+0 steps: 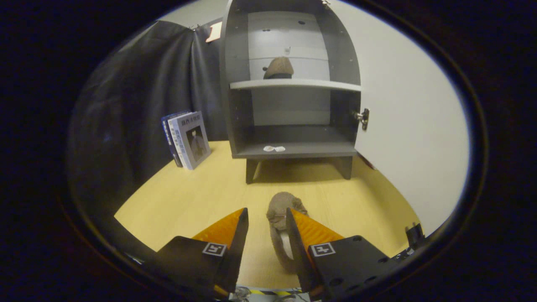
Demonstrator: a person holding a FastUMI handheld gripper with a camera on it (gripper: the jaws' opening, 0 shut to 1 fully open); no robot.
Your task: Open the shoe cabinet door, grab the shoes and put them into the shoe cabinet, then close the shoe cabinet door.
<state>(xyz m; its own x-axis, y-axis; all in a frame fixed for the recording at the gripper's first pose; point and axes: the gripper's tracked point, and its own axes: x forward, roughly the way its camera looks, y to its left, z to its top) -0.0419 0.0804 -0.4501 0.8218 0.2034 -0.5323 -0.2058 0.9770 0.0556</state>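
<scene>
The grey shoe cabinet (pixel 293 150) stands open ahead on short legs, its white door (pixel 402 126) swung out to the right. One brown shoe (pixel 279 68) rests on the cabinet's upper shelf (pixel 293 84). A second brown shoe (pixel 282 205) lies on the yellow wooden surface (pixel 188 197) in front of the cabinet, toe pointing towards it. My gripper (pixel 266 212) is open, and this shoe sits between the fingers, close against the right finger; the left finger stands apart from it. The shoe's heel end is partly hidden behind the right finger.
A few upright books (pixel 188 140) lean against the black cloth wall left of the cabinet. A small white object (pixel 274 148) lies at the front of the cabinet's bottom shelf. A metal hinge (pixel 363 117) joins door and cabinet.
</scene>
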